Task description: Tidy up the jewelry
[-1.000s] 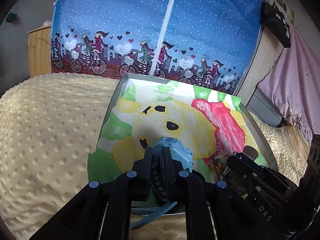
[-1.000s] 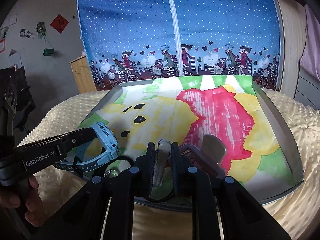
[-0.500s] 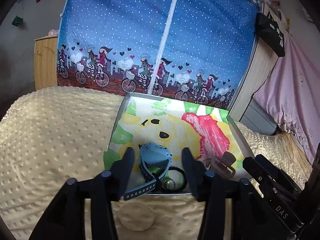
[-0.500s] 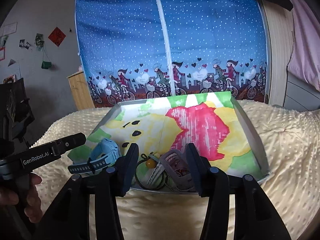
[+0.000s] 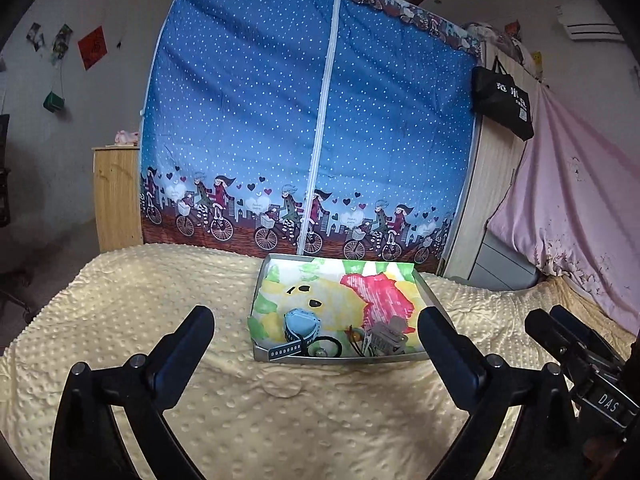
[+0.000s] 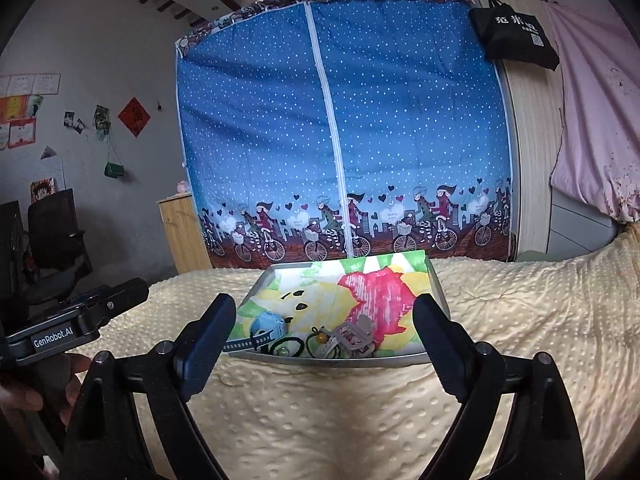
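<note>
tray (image 5: 430, 299) on blanket (image 5: 160, 304), in front of the curtain (image 5: 312, 120) | watch (image 5: 301, 326) in tray's near-left corner, strap over the front rim | hair tie (image 5: 330, 347) just right of it | claw clip (image 5: 386, 336) further right | cabinet (image 5: 116, 196) left of curtain | bag (image 5: 504, 102) hanging upper right

Light-blue watch (image 5: 301, 325), tray (image 5: 338, 358) – yellow, pink, green, cream dotted blanket (image 5: 120, 304)
</note>
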